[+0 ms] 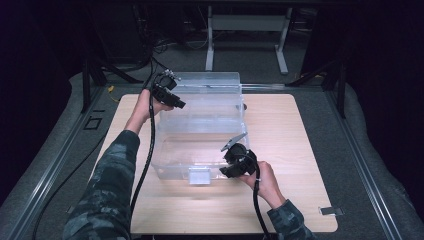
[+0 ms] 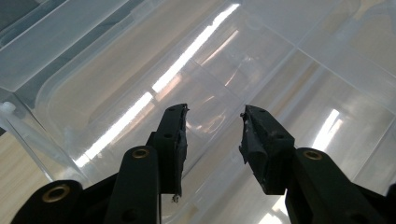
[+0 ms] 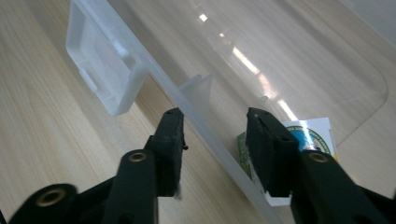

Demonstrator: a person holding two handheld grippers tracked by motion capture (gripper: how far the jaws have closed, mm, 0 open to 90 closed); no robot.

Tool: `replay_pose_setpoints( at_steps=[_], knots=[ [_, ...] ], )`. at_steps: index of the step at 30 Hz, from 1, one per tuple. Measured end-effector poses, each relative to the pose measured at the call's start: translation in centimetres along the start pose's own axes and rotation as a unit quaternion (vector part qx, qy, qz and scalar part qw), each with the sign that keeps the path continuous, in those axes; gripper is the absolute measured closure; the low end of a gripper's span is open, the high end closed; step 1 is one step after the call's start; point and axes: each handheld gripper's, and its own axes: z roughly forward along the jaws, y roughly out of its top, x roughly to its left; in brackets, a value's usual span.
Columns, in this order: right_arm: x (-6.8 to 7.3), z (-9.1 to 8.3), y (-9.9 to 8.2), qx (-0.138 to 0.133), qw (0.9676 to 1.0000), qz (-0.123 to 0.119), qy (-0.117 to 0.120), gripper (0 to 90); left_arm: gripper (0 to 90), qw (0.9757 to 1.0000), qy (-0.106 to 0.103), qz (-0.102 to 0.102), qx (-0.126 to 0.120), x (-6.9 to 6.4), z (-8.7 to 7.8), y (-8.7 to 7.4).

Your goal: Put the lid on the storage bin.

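A clear plastic storage box [image 1: 200, 125] stands on the wooden table. My left gripper [image 1: 180, 104] is at its far left corner, held from the left. In the left gripper view its jaws [image 2: 215, 114] stand apart over the box's transparent wall and floor [image 2: 140, 70], with no pad pressing on anything. My right gripper [image 1: 225, 160] is at the box's near right rim. In the right gripper view its jaws [image 3: 215, 116] straddle the rim [image 3: 205, 121], one on either side, with a gap on both sides. A white-green label [image 3: 313, 135] shows through the plastic.
A clear latch [image 1: 199, 176] sticks out from the box's near side, also seen in the right gripper view as latch [image 3: 105, 60]. Bare tabletop [image 1: 285, 150] lies right of the box. A small metal clip [image 1: 331, 211] sits off the table's near right corner.
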Motion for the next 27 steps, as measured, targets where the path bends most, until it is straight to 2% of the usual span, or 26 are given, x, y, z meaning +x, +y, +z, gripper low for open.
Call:
replay_pose_setpoints(
  at_steps=[4,11,17,27],
  knots=[
    [0.2,0.22,-0.11,-0.006,1.0,0.004,-0.005,62.0,61.2,1.0,0.005,0.002,0.006,-0.2,0.0,0.13],
    [0.22,0.58,-0.4,-0.026,0.9996,0.008,0.007,62.2,63.6,1.0,0.002,0.006,0.006,-0.24,-0.03,0.12],
    [0.73,0.57,-0.52,-0.031,0.9994,0.005,-0.015,60.5,63.2,1.0,0.003,0.007,0.005,-0.26,0.0,0.12],
    [0.81,0.7,-0.9,-0.053,0.9984,0.011,-0.016,58.9,67.4,0.9999,-0.001,0.011,0.009,-0.58,-0.07,0.27]
  ],
)
